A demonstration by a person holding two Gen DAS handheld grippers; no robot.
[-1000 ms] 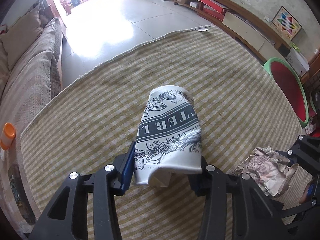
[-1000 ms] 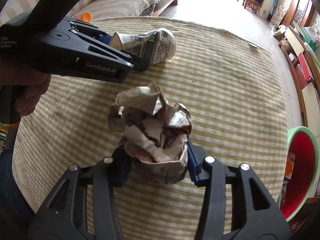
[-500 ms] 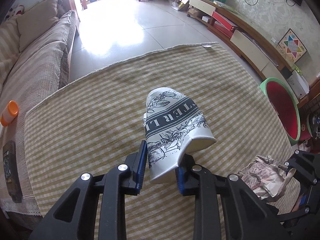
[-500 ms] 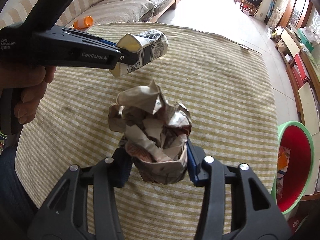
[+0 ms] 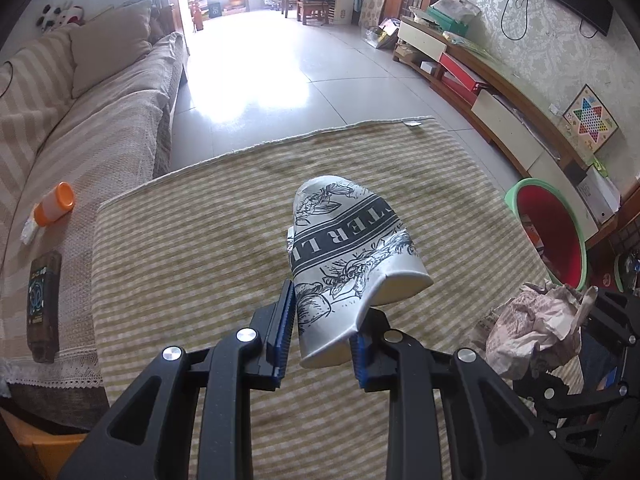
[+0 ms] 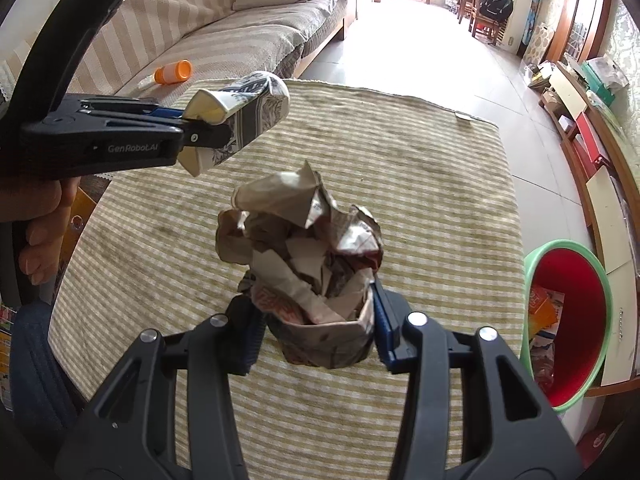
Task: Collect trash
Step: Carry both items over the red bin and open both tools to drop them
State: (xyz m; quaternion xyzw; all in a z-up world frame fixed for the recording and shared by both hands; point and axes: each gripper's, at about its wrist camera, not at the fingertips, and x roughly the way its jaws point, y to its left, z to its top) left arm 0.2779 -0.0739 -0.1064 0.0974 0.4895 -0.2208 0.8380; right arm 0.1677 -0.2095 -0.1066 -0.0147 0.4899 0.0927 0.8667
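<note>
- The left gripper (image 5: 320, 344) is clamping the crushed white paper cup with black floral print (image 5: 348, 260) at its flattened rim end; the jaws are pressed fully together on it, and the cup is hanging clear of the cloth, projecting forward beyond the fingertips.
- The right gripper (image 6: 316, 332) is clamping the crumpled brown-and-white paper wad (image 6: 304, 256) at its base — the wad is bulging up and forward past the jaws, off the surface.
- Both loads are being carried together. Judged next step: transporting them to the red bin with the green rim (image 6: 568, 320), which is standing to the right of the right gripper, beyond the cloth's edge.
- Recommended handling: keep both grips steady, since the cup is held only by a creased edge and could be slipping if swung; bring each gripper over the bin mouth before letting go.
- The two grippers are working near each other — the left one is crossing ahead and to the left of the wad, so keep them apart to avoid knocking.
- The striped beige-green cloth (image 5: 200, 260) below the grippers is showing no further litter.
- To the left, on the covered sofa (image 5: 100, 140), an orange-capped small bottle (image 5: 54, 204) and a dark flat rectangular item (image 5: 42, 300) are lying; neither is obstructing the path to the bin.
</note>
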